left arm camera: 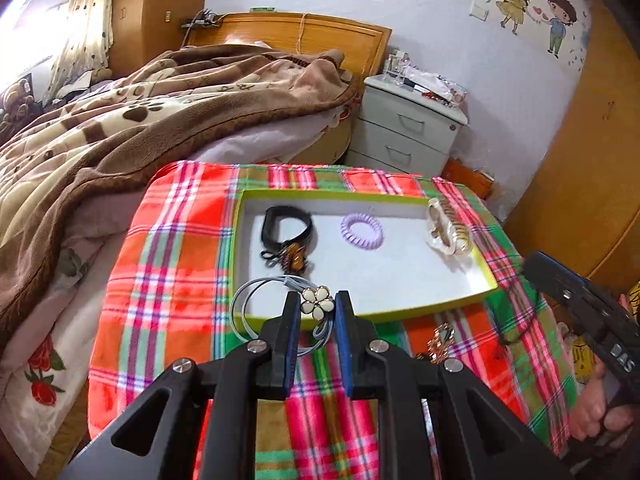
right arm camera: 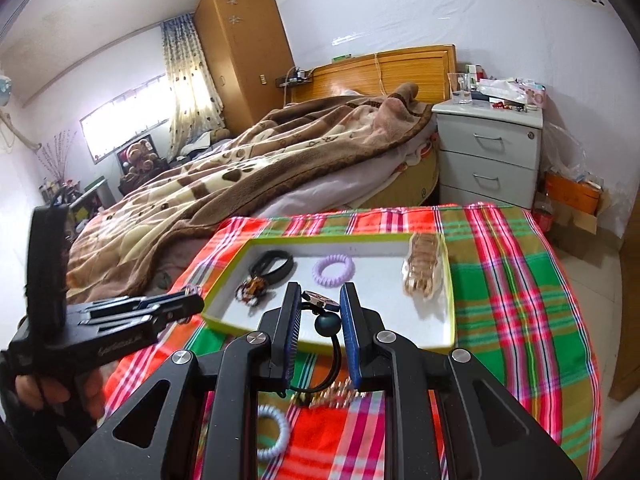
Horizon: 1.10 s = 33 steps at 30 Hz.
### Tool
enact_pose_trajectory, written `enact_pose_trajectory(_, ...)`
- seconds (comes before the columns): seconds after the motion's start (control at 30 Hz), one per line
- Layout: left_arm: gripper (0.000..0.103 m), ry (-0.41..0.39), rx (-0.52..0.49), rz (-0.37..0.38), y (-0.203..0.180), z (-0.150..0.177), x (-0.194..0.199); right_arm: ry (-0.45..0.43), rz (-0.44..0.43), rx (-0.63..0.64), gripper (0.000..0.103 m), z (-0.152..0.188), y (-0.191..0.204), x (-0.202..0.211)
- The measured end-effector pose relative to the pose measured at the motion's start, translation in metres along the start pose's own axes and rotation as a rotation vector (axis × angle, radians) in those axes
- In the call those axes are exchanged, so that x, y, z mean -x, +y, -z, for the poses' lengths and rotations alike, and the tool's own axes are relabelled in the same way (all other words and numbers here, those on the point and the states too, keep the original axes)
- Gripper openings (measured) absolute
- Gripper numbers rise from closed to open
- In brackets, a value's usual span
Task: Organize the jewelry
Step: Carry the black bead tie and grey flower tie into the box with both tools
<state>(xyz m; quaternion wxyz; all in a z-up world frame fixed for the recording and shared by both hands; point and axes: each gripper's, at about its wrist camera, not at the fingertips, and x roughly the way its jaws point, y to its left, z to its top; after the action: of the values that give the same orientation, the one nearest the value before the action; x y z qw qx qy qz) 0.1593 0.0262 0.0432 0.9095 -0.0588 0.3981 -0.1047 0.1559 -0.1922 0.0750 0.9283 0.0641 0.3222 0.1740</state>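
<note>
Low in the left wrist view, the left gripper (left arm camera: 317, 309) was pinched nearly closed on a flower necklace (left arm camera: 316, 301), its cream enamel blossom caught between the blue pads and the pale blue cords looping out to the left over the near rim of the white tray (left arm camera: 400, 280). The tray sat in the middle of the frame on a plaid cloth (left arm camera: 168, 248). It already held a black band (left arm camera: 286, 220) at upper left, a lilac coil hair tie (left arm camera: 362, 231) in the centre and a gold comb clip (left arm camera: 448, 232) at the right edge.

In the right wrist view the right gripper (right arm camera: 320, 304) stood narrow as well, gripping a black corded pendant (right arm camera: 320, 302) by its metal piece, with a dark bead (right arm camera: 328, 323) and cord dangling beneath. Another coil hair tie (right arm camera: 276, 428) and a gold beaded piece (right arm camera: 332, 398) lay on the cloth at the bottom of that frame.

Both pieces looked light and limp to me. The cords would probably swing and snag on the tray rim, so the hard ornament seemed the sensible place to hold. The enamel flower looked smooth and might slip or chip under a hard squeeze.
</note>
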Motion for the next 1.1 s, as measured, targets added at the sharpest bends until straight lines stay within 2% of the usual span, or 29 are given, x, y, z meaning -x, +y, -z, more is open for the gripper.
enact_pose_trajectory(0.2,0.018,0.024,-0.015,0.031,-0.01,-0.009,-0.018,0.029,0.038,0.014,0.021,-0.023,-0.003,-0.031)
enact_pose_trajectory(0.4,0.018,0.056,-0.036,0.04,-0.017,-0.014,-0.041,0.106,0.089,0.039,0.021,-0.034,-0.012,-0.076)
enact_pose_trajectory(0.67,0.018,0.098,-0.04,0.036,-0.018,-0.015,-0.07,0.196,0.126,0.086,0.021,-0.035,-0.018,-0.123)
enact_pose_trajectory(1.1,0.018,0.141,-0.058,0.01,-0.021,-0.013,-0.095,0.267,0.172,0.145,0.021,-0.031,-0.021,-0.157)
